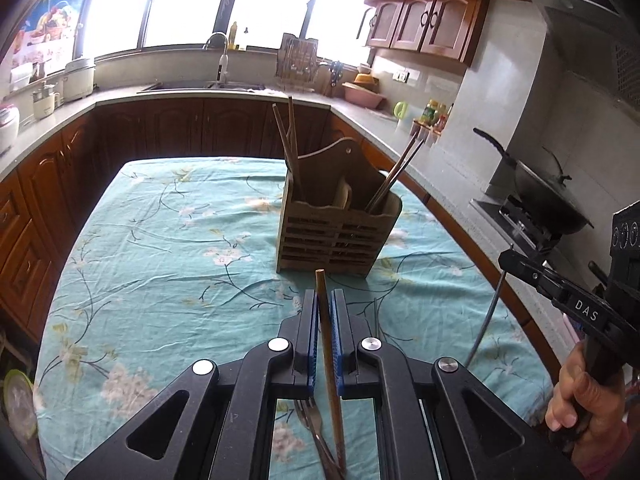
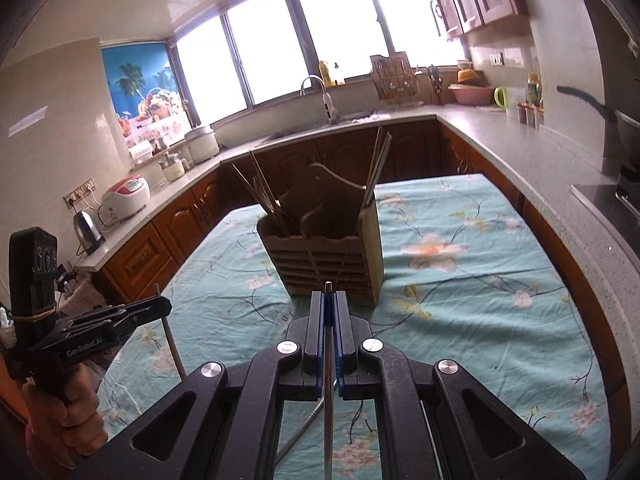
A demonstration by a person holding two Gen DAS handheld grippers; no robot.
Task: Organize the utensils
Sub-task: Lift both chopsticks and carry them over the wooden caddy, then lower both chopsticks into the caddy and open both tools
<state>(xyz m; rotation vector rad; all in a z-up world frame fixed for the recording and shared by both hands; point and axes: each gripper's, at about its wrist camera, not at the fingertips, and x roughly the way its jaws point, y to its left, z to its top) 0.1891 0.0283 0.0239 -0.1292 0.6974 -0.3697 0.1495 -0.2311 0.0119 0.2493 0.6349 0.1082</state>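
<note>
A wooden utensil holder (image 1: 336,232) stands on the floral blue tablecloth (image 1: 160,248), with wooden chopsticks in its left compartment and metal chopsticks (image 1: 396,172) in its right. My left gripper (image 1: 324,300) is shut on a wooden chopstick (image 1: 328,344), just short of the holder. A fork (image 1: 316,436) lies on the cloth beneath it. My right gripper (image 2: 329,300) is shut on a metal chopstick (image 2: 328,392), in front of the holder (image 2: 324,256). The right gripper (image 1: 516,262) also shows at the right of the left wrist view.
Kitchen counters (image 1: 120,98) wrap around the table, with a sink (image 1: 216,84), rice cookers (image 2: 126,196), a kettle (image 2: 88,232) and a wok (image 1: 544,196) on the stove. Another thin metal utensil (image 2: 296,436) lies on the cloth under my right gripper.
</note>
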